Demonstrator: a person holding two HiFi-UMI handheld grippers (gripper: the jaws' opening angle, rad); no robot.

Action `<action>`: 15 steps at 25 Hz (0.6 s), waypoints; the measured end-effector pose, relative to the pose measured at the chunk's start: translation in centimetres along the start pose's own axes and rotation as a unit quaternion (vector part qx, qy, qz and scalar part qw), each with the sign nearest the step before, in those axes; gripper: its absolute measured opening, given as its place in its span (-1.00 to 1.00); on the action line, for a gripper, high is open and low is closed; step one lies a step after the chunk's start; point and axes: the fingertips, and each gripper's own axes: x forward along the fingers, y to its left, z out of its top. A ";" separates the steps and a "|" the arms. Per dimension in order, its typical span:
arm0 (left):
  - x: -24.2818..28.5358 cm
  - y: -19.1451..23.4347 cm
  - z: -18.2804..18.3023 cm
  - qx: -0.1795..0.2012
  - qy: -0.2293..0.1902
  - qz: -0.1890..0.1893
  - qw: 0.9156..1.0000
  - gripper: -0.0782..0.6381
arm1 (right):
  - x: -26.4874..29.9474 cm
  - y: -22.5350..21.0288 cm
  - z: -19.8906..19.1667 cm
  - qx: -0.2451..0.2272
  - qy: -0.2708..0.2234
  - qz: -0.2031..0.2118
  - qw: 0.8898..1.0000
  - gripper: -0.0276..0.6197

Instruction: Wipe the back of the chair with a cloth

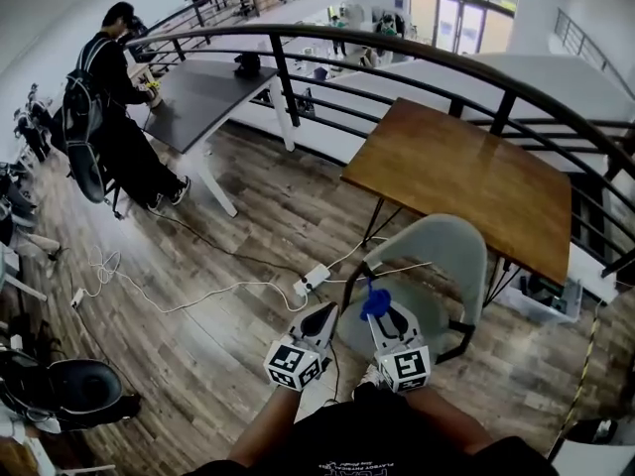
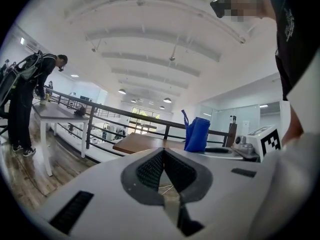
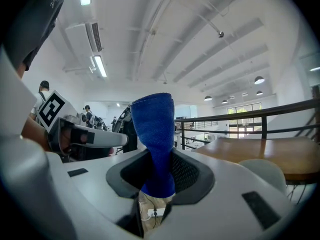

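A pale grey-green chair (image 1: 442,261) stands in front of me, tucked toward a wooden table (image 1: 466,181); its curved back faces me. My right gripper (image 1: 381,315) hovers just over the chair's near left edge, shut on a blue cloth (image 1: 375,302) that sticks up from the jaws. In the right gripper view the blue cloth (image 3: 156,134) is clamped between the pads of the right gripper (image 3: 159,160), and the chair (image 3: 265,172) shows low at the right. My left gripper (image 1: 319,320) hangs beside it, left of the chair. The left gripper (image 2: 163,153) is shut with nothing in it.
A dark curved railing (image 1: 417,62) runs behind the table. A white power strip (image 1: 310,280) and cables lie on the wood floor left of the chair. A person with a backpack (image 1: 109,107) stands at a dark desk (image 1: 203,92) far left. A black chair base (image 1: 69,390) sits lower left.
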 end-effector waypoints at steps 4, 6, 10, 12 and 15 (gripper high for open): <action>3.3 0.0 0.0 0.001 0.012 -0.005 1.000 -0.76 | 1.1 -3.3 0.1 0.008 -0.002 -0.006 1.000 -0.57; 4.9 -0.2 0.0 0.004 0.019 -0.008 1.000 -0.76 | 1.3 -4.9 0.3 0.015 -0.007 -0.010 1.000 -0.57; 8.1 -0.5 0.7 0.016 0.030 -0.019 0.999 -0.76 | 2.0 -8.0 0.3 0.026 -0.009 -0.021 0.999 -0.57; 9.1 -0.2 0.8 0.020 0.040 -0.013 0.999 -0.76 | 2.7 -9.2 0.2 0.035 -0.011 -0.028 0.999 -0.57; 10.8 0.1 0.9 0.016 0.045 -0.018 0.999 -0.76 | 3.5 -10.9 0.2 0.043 -0.013 -0.044 0.998 -0.57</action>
